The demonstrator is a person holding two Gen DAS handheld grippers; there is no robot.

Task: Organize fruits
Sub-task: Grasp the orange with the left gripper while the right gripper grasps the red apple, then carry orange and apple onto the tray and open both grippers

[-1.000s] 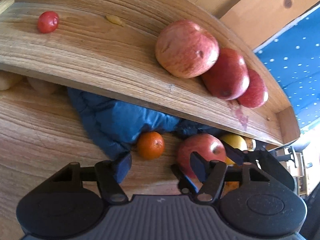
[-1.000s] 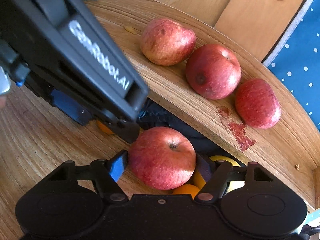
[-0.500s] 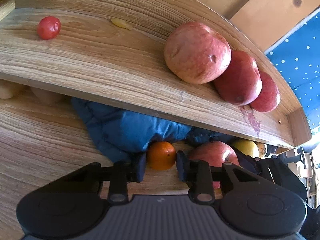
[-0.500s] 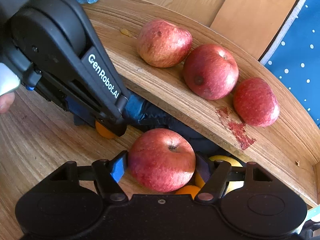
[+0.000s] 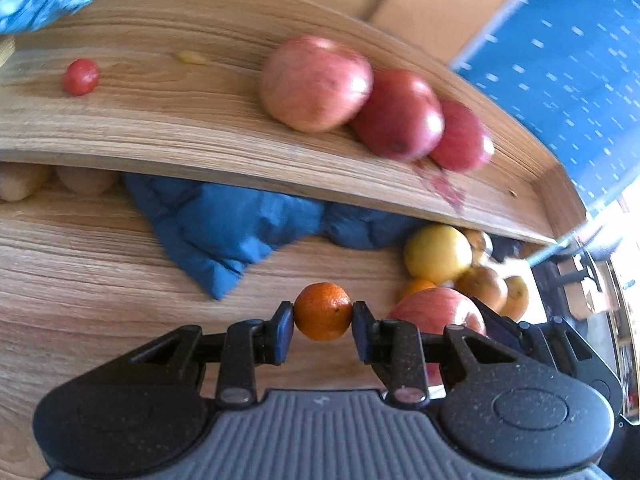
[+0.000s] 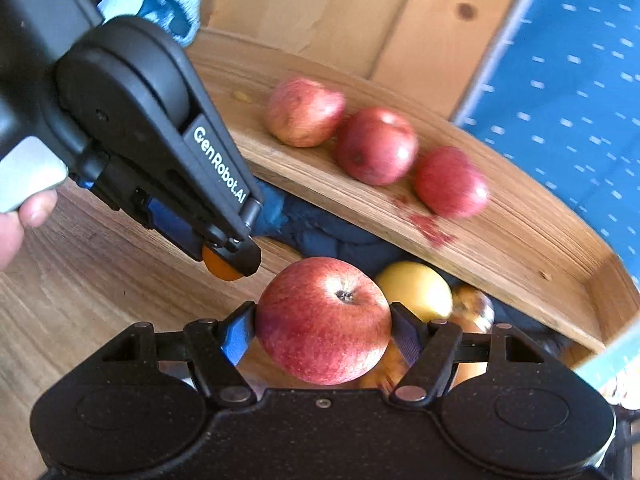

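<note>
Upper shelf (image 5: 168, 128), far left: one small red fruit (image 5: 80, 76), possibly a cherry tomato, lies alone, with a pale scrap (image 5: 191, 57) beyond it. Further right on the same shelf, three red apples (image 5: 396, 114) sit in a row, touching in the left wrist view; a reddish stain (image 5: 444, 190) marks the wood near the last. Judged placed. Lower surface (image 5: 80, 280): pale rounded items (image 5: 86, 180) are partly hidden under the shelf edge at left and cannot be identified; a rumpled blue cloth (image 5: 224, 232) lies in the middle, reaching back beneath the shelf. The left gripper (image 5: 322, 326) has its jaws pinched on a small orange (image 5: 323, 311), one pad on each side; whether the fruit is clear of the wood cannot be told. In the right wrist view a finger of the person (image 6: 36, 208) shows at the gripper's handle. Just to the right, the right gripper (image 6: 322, 330) is clamped on a large red apple (image 6: 323, 320), stem cavity facing up, pads against both flanks. Behind and to the right of it, a loose cluster remains under the shelf: a yellow fruit (image 5: 438, 254) and several orange-brown ones (image 5: 482, 288), close together. Assessment: the task is partly complete. Three apples are grouped; a fourth is in hand and would plausibly join them. The orange in hand, the remaining cluster and the pale items at left have no evident sorted place yet. Risk noted: the shelf apples are round and unsecured, so a knock on placement could set them rolling.
</note>
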